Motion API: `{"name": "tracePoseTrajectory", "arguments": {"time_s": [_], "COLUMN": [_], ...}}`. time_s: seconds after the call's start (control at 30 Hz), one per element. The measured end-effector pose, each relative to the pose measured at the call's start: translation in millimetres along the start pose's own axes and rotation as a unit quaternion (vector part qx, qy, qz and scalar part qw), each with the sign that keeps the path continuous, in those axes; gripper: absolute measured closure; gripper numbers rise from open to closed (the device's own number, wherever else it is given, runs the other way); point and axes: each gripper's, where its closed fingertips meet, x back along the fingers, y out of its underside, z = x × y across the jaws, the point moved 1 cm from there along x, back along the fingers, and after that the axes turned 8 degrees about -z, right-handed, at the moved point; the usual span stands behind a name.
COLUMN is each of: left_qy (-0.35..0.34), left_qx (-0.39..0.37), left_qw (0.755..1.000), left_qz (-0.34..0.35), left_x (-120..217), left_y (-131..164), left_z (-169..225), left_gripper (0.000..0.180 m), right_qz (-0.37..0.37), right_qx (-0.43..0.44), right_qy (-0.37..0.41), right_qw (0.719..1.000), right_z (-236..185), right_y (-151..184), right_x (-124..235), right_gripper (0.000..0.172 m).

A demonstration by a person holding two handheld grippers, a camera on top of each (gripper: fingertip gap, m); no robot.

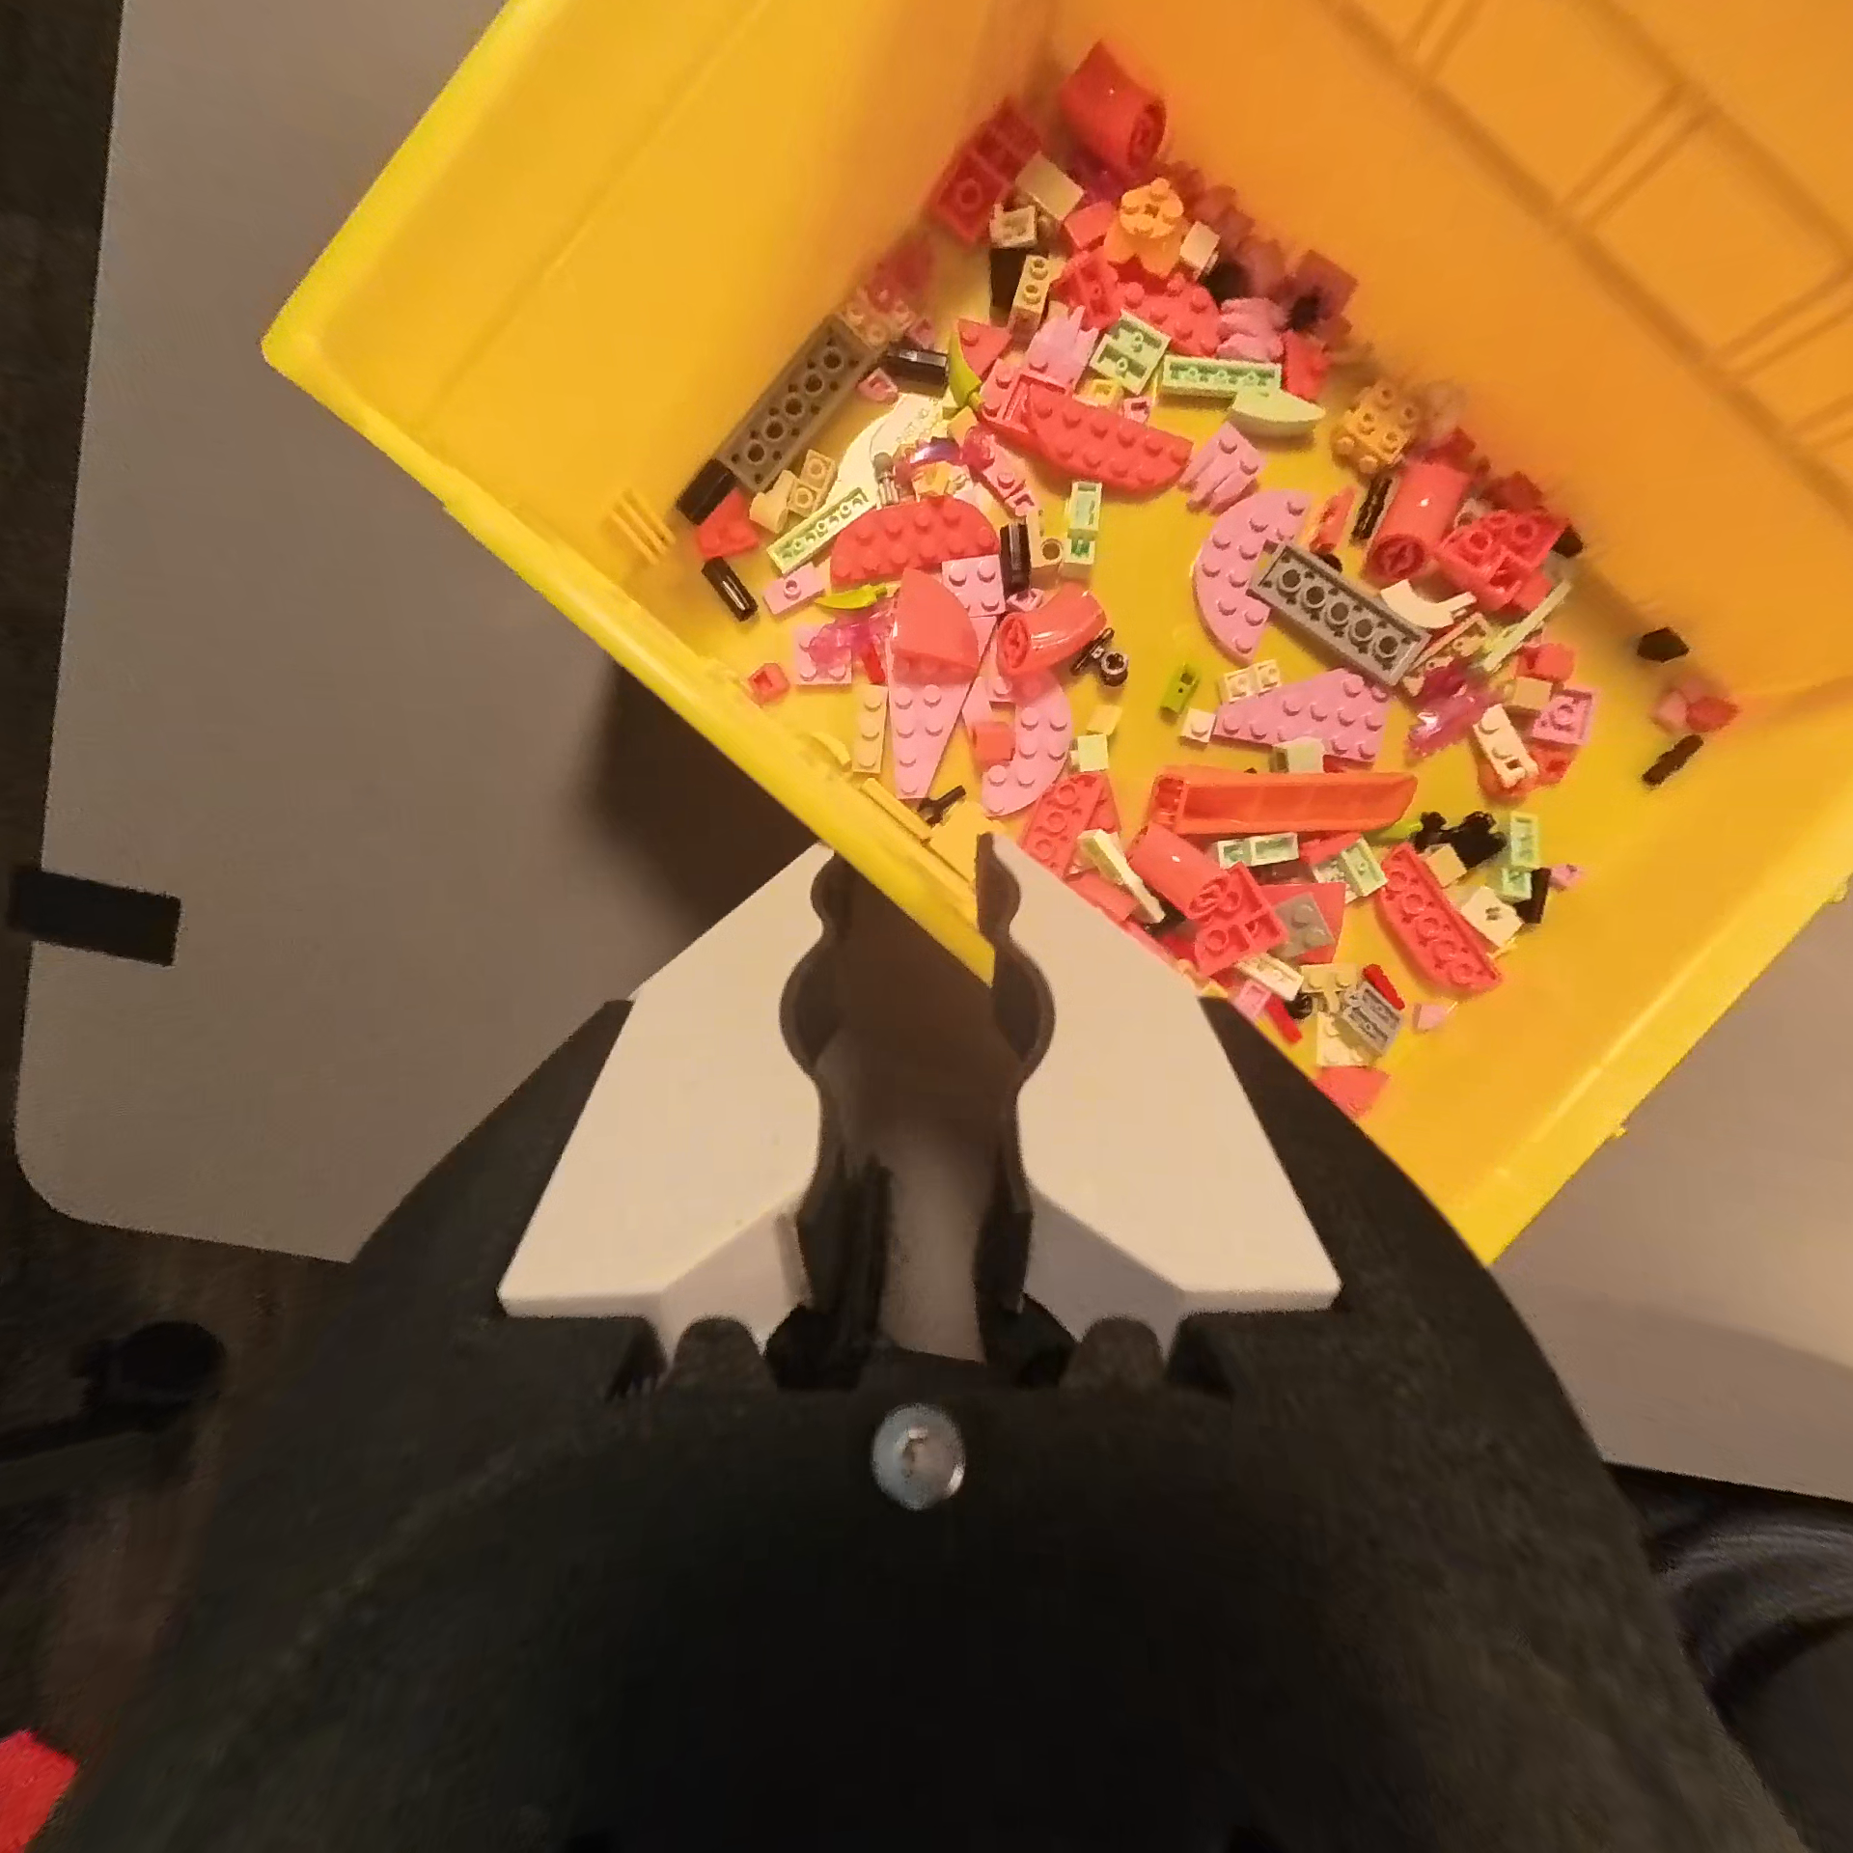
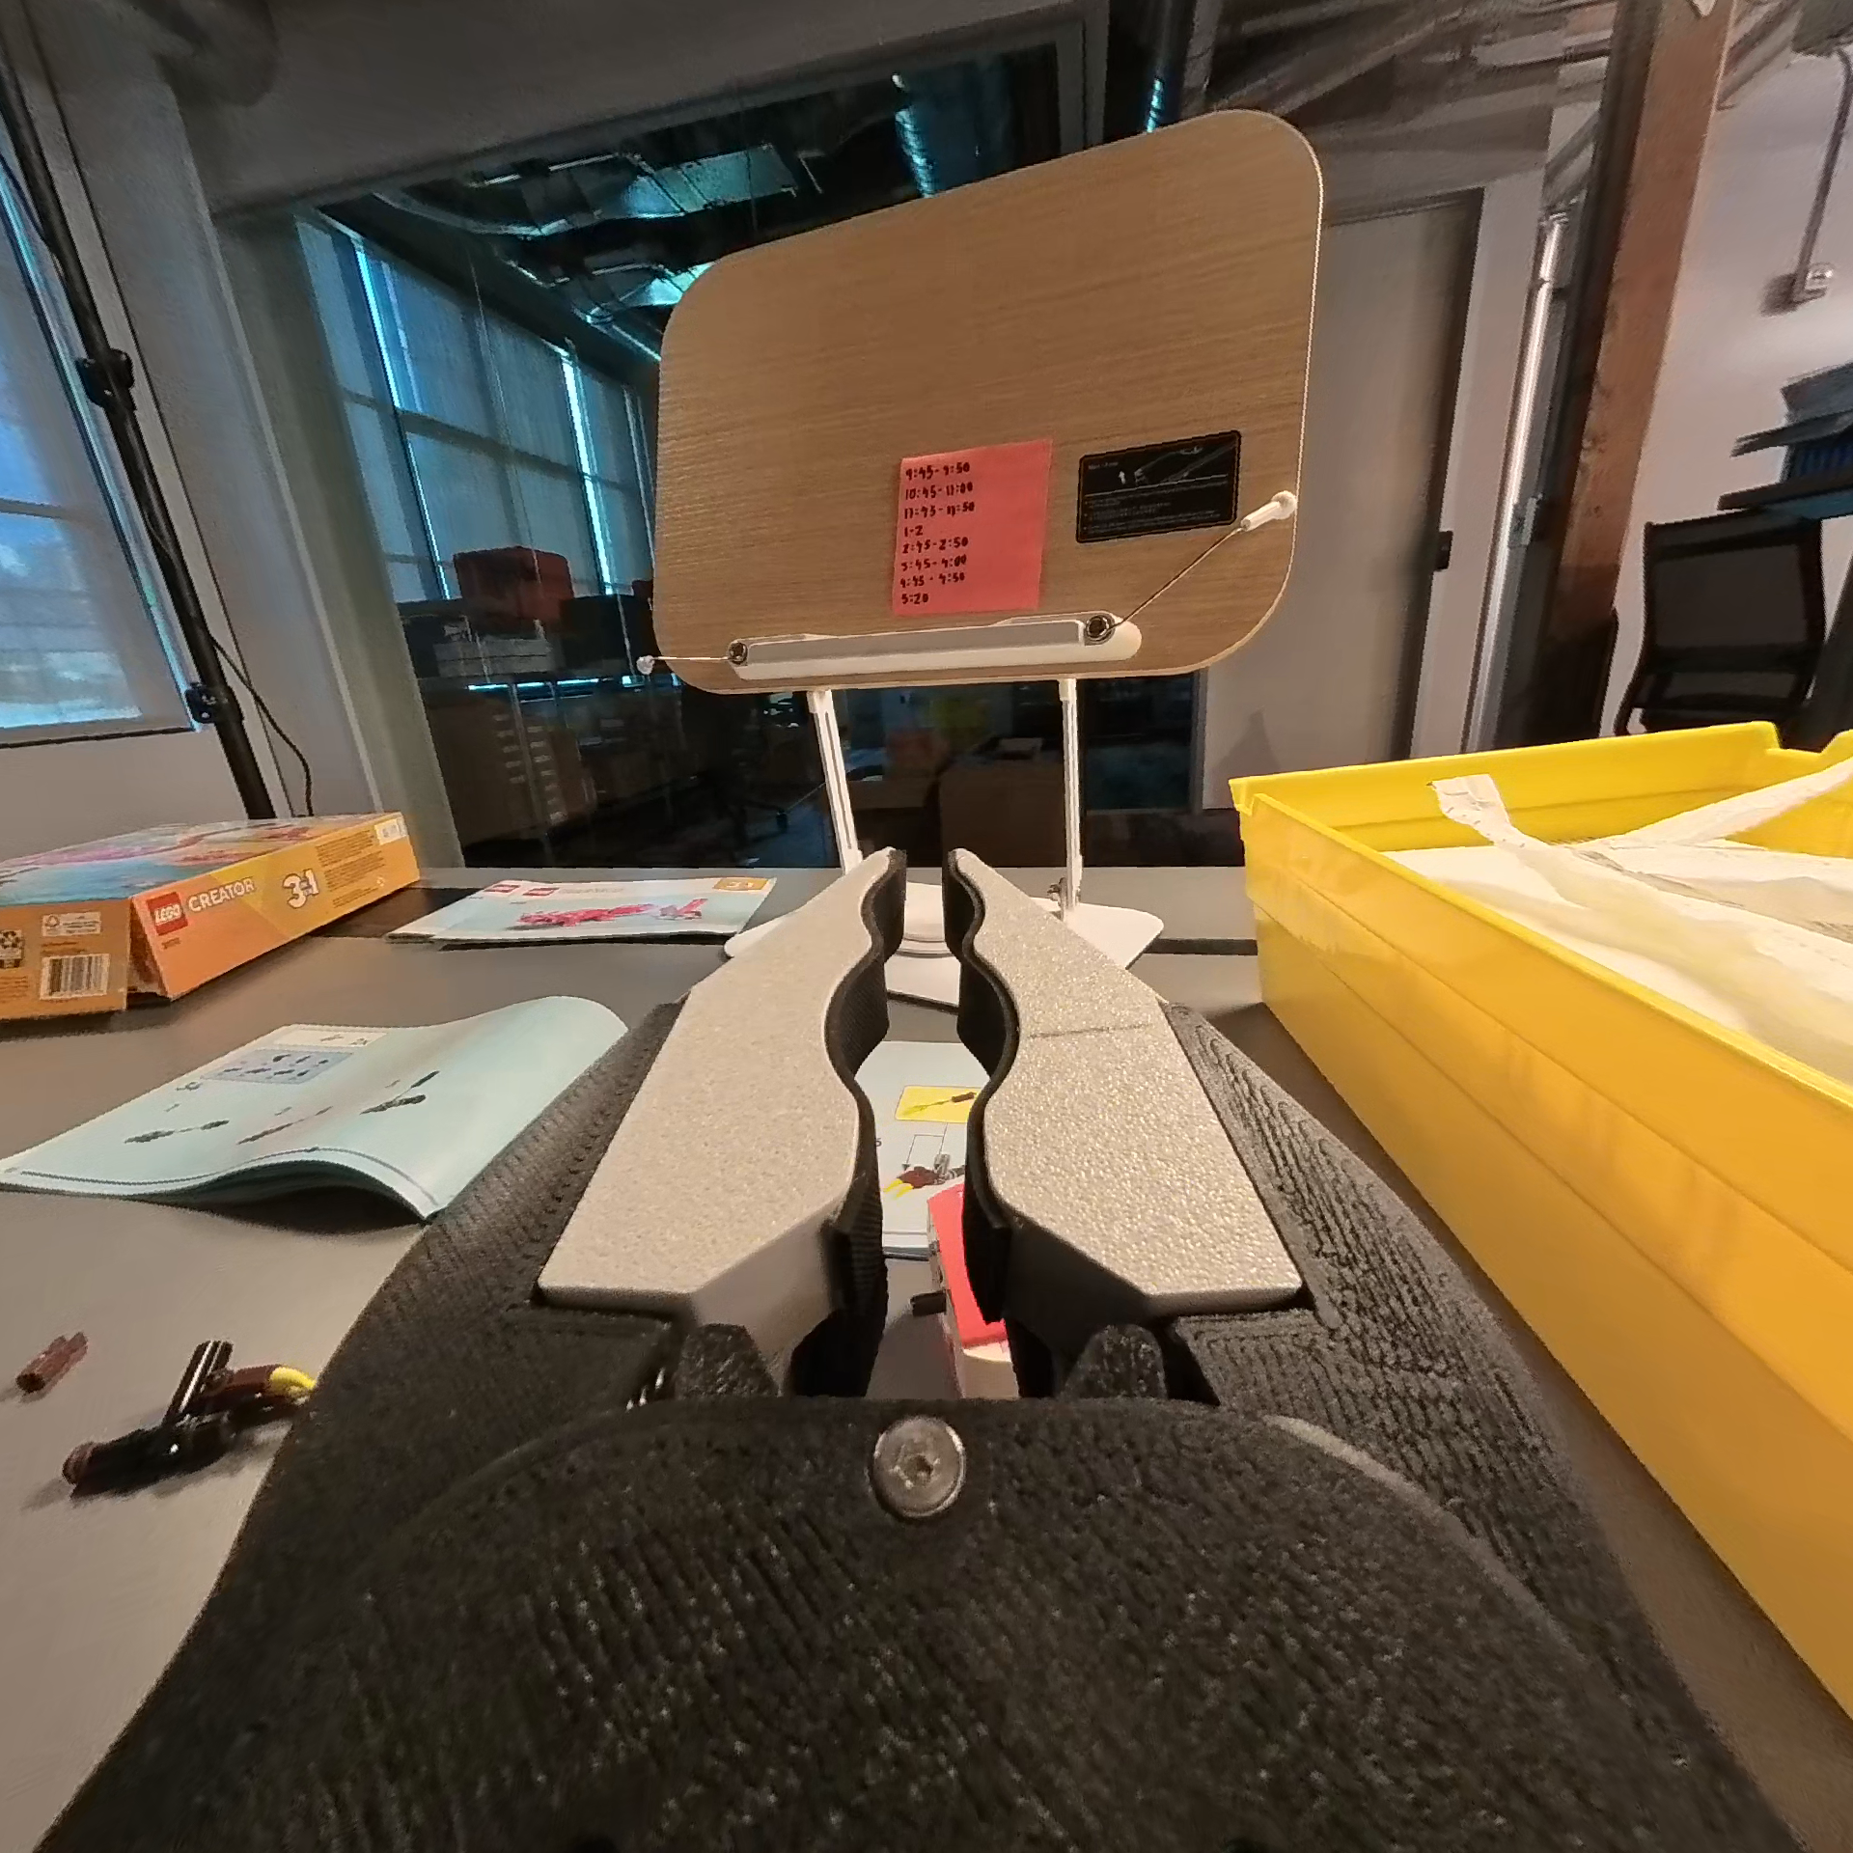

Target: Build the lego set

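Note:
In the left wrist view a yellow bin [image 1: 562, 331] holds several loose toy bricks [image 1: 1183, 622] in coral, pink, pale green, grey and black. My left gripper [image 1: 907, 872] straddles the bin's near wall. The rim runs slantwise between the pads, meeting the left fingertip [image 1: 834, 887] and the right pad [image 1: 1003, 963], so the gripper is shut on it. In the right wrist view my right gripper [image 2: 924, 870] hovers low over the table with its fingers [image 2: 1083, 1083] nearly together and nothing between the tips. A red and white piece [image 2: 953, 1293] shows through the slit, below the fingers.
A wooden book stand [image 2: 988, 401] with a pink note stands ahead. An open booklet [image 2: 331, 1103], a second booklet [image 2: 592, 907] and a cardboard box [image 2: 201, 902] lie left. Small dark pieces [image 2: 170, 1424] lie near left. Stacked yellow bins [image 2: 1564, 1053] holding white bags are right. One gripper's finger ends stand about 70 cm off the other's.

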Motion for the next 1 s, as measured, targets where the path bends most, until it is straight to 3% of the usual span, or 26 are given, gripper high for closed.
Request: {"name": "tracePoseTrajectory", "arguments": {"time_s": [0.47, 0.8, 1.0], "left_qy": [0.06, 0.064, 0.056], "left_qx": [-0.164, -0.336, -0.392], "left_qw": [0.983, 0.937, 0.915], "left_qz": [-0.053, -0.068, -0.073], "left_x": [-1.8, -3.4, -7.8], "left_y": [1.7, 1.4, -9.1], "left_z": [31.0, 67.9, 83.3], "left_gripper": [0.161, 0.162, 0.162], "right_qz": [0.003, 0.004, 0.004], "right_qx": [-0.01, -0.013, -0.015], "right_qy": [0.0, 0.001, 0.001], "right_qw": [1.0, 1.0, 1.0], "right_z": [1.0, 1.8, 2.4], "right_y": [-0.3, -0.5, -0.5], "right_x": [1.0, 1.3, 1.4], "right_gripper": [0.167, 0.167, 0.166]}}
